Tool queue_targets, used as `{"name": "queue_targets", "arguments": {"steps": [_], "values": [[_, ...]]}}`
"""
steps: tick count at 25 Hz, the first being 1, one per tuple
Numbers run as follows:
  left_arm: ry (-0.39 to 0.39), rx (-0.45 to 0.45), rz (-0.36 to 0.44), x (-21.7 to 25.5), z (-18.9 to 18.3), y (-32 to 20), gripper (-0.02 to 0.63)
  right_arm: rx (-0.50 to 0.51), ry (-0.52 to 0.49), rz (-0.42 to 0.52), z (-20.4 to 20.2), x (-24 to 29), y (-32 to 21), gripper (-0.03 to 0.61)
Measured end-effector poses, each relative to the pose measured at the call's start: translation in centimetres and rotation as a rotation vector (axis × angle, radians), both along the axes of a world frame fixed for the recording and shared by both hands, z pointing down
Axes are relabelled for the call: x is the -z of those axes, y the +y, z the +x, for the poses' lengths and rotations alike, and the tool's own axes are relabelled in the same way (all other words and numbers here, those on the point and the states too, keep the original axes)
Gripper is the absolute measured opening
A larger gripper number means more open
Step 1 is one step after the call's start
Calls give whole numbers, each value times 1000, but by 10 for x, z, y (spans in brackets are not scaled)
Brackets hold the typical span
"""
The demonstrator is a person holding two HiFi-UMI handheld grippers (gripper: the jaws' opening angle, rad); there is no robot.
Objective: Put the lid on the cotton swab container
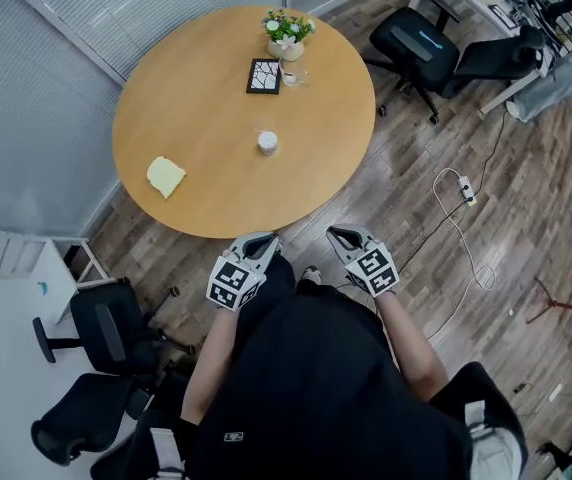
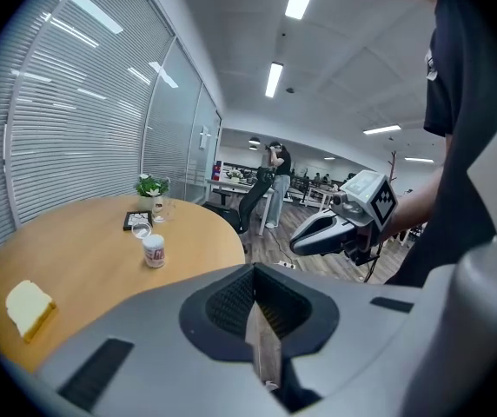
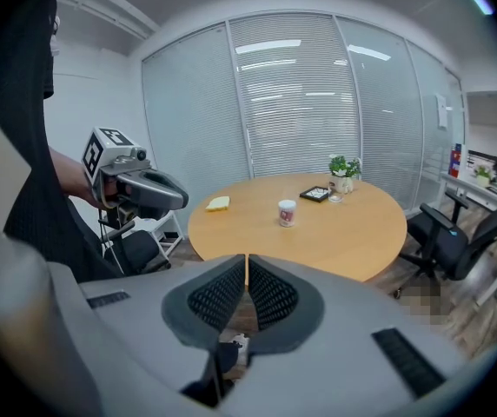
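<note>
Both the left gripper (image 1: 262, 239) and right gripper (image 1: 339, 233) hang short of the counter (image 1: 196, 88), fingers together, holding nothing. The cotton swab container (image 1: 267, 143) stands mid-counter, what looks like its clear lid (image 2: 142, 229) just behind. Reaching with 2 closed grippers could knock the light container over.

Before me stands a round wooden table (image 1: 206, 108). Near its middle sits the white cotton swab container (image 1: 267, 143), with a clear lid (image 2: 142, 229) just beyond it. A yellow sponge (image 1: 166, 177) lies toward my left. By the far edge are a black-framed tile (image 1: 264, 76), a glass (image 1: 292, 72) and a small potted plant (image 1: 287, 33).
</note>
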State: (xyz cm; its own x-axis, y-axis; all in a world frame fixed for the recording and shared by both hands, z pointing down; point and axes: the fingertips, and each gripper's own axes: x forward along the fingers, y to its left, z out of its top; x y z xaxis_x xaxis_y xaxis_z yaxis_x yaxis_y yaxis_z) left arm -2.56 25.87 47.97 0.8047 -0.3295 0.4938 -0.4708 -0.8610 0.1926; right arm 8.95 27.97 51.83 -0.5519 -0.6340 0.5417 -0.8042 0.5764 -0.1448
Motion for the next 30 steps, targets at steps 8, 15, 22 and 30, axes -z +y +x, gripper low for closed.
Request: {"name": "queue_targets", "arguments": {"steps": [8,15,22,30], "values": [[22,-44,-9,-1,-3,-42,8,-38,25,0,-4,2,-38,8],[34,-80,-34,-8,-15,-77,8,-43,51,-2,-22,8,-77,8],[39,-144,-40,-14,-22,-114,8,-90,68,-19,-34,1,-106,8],[9,-172,-40,-25,-31,-143,8,-88,71,-5,-50,-2,-128,8]]}}
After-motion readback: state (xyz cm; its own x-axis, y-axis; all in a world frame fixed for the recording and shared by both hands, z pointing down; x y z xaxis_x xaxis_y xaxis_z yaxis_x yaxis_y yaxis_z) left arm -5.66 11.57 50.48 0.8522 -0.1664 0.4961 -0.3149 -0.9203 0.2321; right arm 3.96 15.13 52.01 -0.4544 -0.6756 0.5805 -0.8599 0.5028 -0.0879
